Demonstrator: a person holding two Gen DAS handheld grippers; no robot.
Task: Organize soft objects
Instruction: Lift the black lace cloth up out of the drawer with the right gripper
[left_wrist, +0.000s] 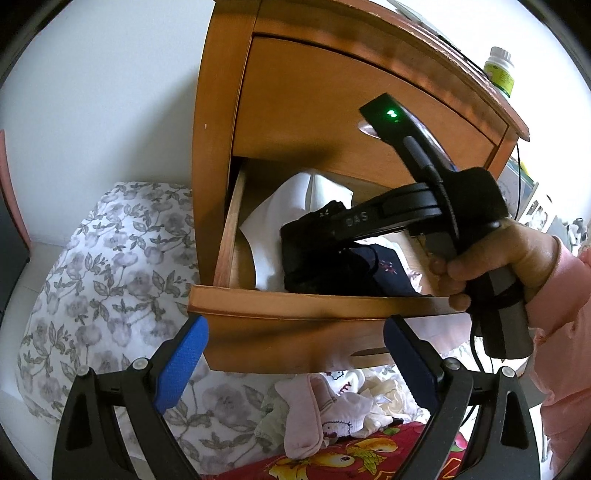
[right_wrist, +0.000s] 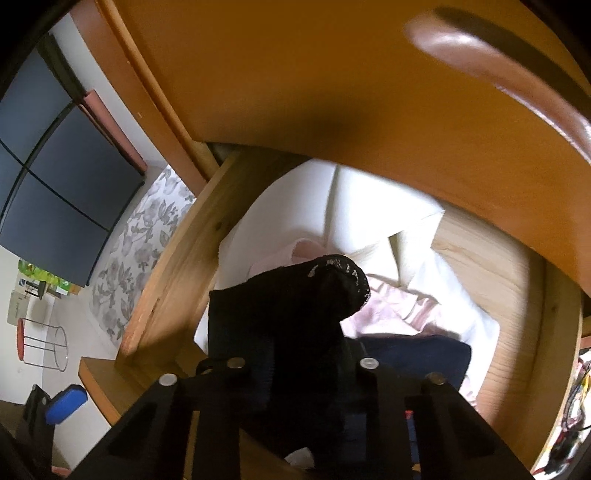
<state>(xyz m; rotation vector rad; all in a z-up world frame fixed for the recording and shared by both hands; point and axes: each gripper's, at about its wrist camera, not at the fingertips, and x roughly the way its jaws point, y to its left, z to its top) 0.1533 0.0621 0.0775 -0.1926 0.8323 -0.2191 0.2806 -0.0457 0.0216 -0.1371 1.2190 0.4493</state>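
Note:
A wooden nightstand has its lower drawer (left_wrist: 295, 299) pulled open. Inside lie a white cloth (left_wrist: 295, 206), a pink garment (right_wrist: 391, 306) and a dark navy cloth (left_wrist: 384, 273). My right gripper (left_wrist: 314, 243) reaches into the drawer, shut on a black sock (right_wrist: 295, 306) that hides its fingertips in the right wrist view. My left gripper (left_wrist: 295, 365) is open and empty, with blue pads (left_wrist: 181, 365), just below the drawer front. A pile of small soft clothes (left_wrist: 332, 410) lies under it on the bed.
The closed upper drawer (left_wrist: 354, 107) sits right above the open one. A white bottle (left_wrist: 498, 70) stands on the nightstand top. A floral pillow (left_wrist: 107, 280) lies left of the nightstand. A red fruit-print cloth (left_wrist: 351, 458) covers the bed.

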